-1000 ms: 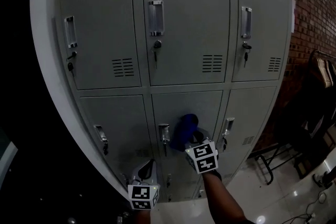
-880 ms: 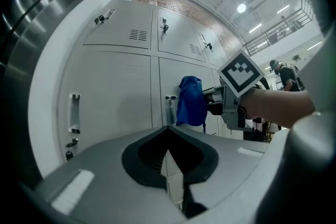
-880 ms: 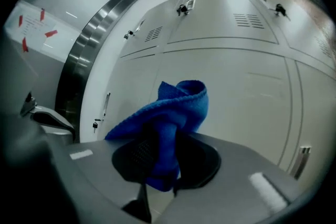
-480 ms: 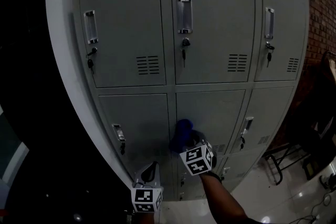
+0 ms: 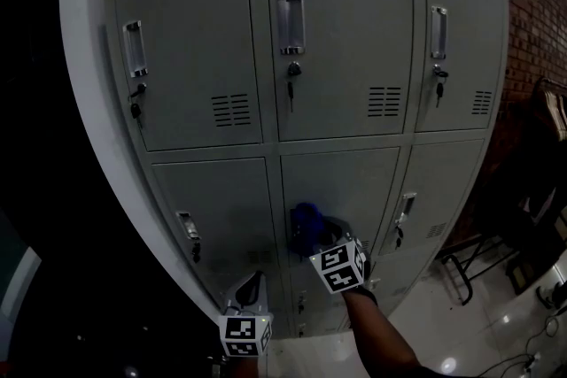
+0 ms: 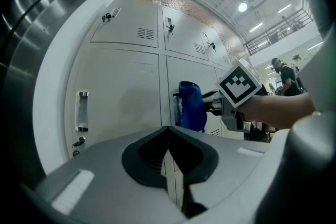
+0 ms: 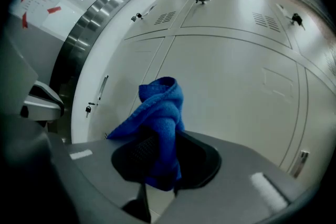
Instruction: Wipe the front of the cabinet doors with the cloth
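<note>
The left gripper [image 5: 254,281] hangs low in front of the bottom of the cabinet [image 5: 80,102], clear of the doors. Its jaws are drawn together with nothing between them, so it takes no part in the wiping. The lower left door [image 5: 221,208] shows no cloth on it, and no streak or damp mark that would tell whether it has been wiped. At centre, the right gripper [image 5: 321,235] has its jaws clamped on the blue cloth [image 5: 307,221], which bunches up out of them. In the left gripper view, the cloth appears pressed against the left edge of the lower middle door [image 5: 354,181], at its handle. The step in hand is therefore judged to be the wiping of this door. To the right, the lower right door [image 5: 443,181] and the three upper doors [image 5: 337,31] carry no cloth. Their finish looks uniform in the dim light. Progress cannot be read from the surfaces. Only one door is under the cloth, so treat the remaining doors as not confirmed wiped. The lowest part of the cabinet front, behind the grippers, is too dark to assess.
</note>
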Tool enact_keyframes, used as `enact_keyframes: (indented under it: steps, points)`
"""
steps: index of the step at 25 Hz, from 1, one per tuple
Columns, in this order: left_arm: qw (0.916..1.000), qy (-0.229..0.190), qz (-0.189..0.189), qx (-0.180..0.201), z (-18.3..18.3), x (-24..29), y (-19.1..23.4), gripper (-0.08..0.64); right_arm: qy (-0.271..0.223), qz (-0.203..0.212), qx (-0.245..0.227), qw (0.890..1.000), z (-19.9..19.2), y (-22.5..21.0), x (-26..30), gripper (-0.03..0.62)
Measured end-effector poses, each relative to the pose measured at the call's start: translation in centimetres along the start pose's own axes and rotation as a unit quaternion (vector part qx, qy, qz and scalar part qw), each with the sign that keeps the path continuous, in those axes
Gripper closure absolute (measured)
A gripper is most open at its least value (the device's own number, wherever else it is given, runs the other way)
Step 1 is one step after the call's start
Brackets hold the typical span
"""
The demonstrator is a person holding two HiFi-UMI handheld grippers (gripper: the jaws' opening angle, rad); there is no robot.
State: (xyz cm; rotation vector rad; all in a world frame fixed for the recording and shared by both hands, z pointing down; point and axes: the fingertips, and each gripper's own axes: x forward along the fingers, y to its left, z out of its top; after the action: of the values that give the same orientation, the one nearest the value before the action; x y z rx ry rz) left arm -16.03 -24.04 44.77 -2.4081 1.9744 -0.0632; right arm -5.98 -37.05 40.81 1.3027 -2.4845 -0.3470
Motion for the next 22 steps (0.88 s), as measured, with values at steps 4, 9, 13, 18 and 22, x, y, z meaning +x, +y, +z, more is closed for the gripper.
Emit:
enact_keyframes:
  steps: [4,9,13,18,22]
  points:
    - [1.0000,0.002,-0.008,0.001,0.0,0.6,-1.2,0.543,0.001,-0.022,0.021,1.000,-1.2,-2.6,-1.2,0.504]
    - [0.9999,0.003,-0.015,0.000,-0.2,1.4,-2.6,0.543,0.000,-0.044,0.043,0.998,-2.7,-5.8,-2.5,0.505]
    - [0.9998,0.005,-0.021,0.000,-0.3,2.1,-4.0,0.543,-0.003,-0.059,0.054,0.997,-3.8,-8.5,-3.8,0.503]
    - [0.9998,0.005,-0.021,-0.001,-0.3,3.0,-5.1,0.543,-0.001,-0.077,0.065,0.995,-5.3,-11.5,-5.0,0.503]
    - [0.9997,0.005,-0.025,0.002,-0.2,3.7,-6.4,0.543,0.000,-0.089,0.070,0.994,-6.3,-13.4,-5.8,0.503]
